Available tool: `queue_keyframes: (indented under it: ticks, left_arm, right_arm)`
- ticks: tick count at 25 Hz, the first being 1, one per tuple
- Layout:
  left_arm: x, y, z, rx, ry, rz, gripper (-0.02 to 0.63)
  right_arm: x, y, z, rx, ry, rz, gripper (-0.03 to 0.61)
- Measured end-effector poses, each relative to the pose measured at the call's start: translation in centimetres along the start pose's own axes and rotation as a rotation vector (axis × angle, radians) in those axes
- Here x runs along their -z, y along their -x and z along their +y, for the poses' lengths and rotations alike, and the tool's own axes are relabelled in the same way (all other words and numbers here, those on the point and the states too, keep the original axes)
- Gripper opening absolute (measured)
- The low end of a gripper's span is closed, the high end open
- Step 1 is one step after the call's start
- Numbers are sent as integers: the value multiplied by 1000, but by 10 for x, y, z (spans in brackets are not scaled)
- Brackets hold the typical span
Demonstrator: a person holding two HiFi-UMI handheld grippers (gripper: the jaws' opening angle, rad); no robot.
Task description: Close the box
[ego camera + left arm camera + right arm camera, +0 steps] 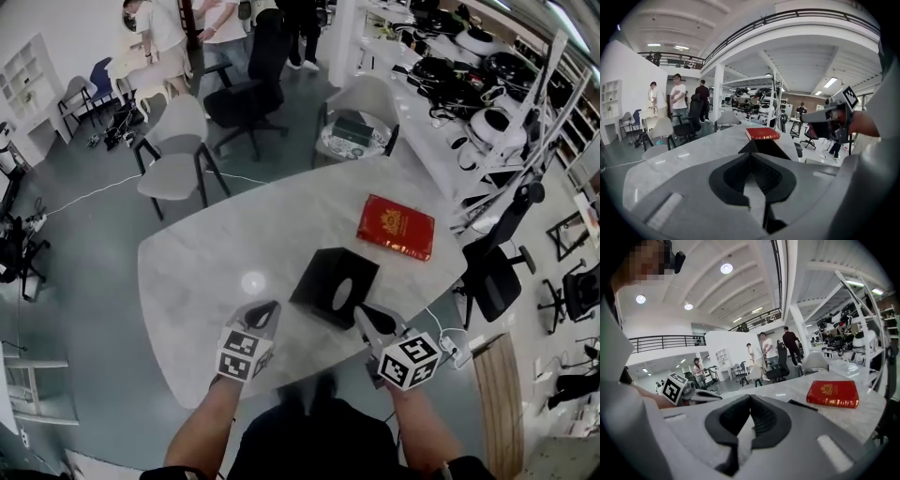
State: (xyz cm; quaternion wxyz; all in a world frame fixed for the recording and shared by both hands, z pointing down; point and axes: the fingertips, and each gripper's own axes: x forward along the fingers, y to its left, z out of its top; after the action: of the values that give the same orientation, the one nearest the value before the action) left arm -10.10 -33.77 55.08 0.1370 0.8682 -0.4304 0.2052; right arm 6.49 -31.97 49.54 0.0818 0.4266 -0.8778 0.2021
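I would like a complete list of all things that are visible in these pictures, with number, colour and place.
table: one, white marble, before the person
black box: one, black, table's near side
red flat object: one, red, on table, right beyond box
grey chairs: two, grey, beyond the table
people: several, far back, standing
left tongs: one, grey, shut, left of box
right tongs: one, grey, shut, right of box
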Motion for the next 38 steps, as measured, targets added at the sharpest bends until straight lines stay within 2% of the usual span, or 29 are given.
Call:
queue_keyframes:
  ticks: [3,6,11,17,22,29,34,38]
  left_arm:
    - [11,-22,0,25,-72,49,33]
    - [25,-41,-1,46,-69,87,79]
    - [60,-67,5,56,-55,153,91]
    - [102,-95,7,79,-151,253,131]
    - [122,-108,13,87,-169,309,151]
    - [145,-131,16,107,-308,350,150]
    - [147,-142,19,98,-341,344,147]
    - [147,-156,18,80,-362,335,121]
  right_arm:
    - [5,-8,-14,-7,-10,16,2]
    - [11,-11,-24,-14,-17,30,2]
    - [33,-20,-32,-21,-33,55,2]
    - [61,-30,-31,-14,-59,86,2]
    - [76,-35,-21,-13,-68,101,2]
    - [88,-35,-10,8,-86,113,2]
    - [99,-30,-8,33,-107,131,2]
    - [103,-26,-16,56,-101,144,2]
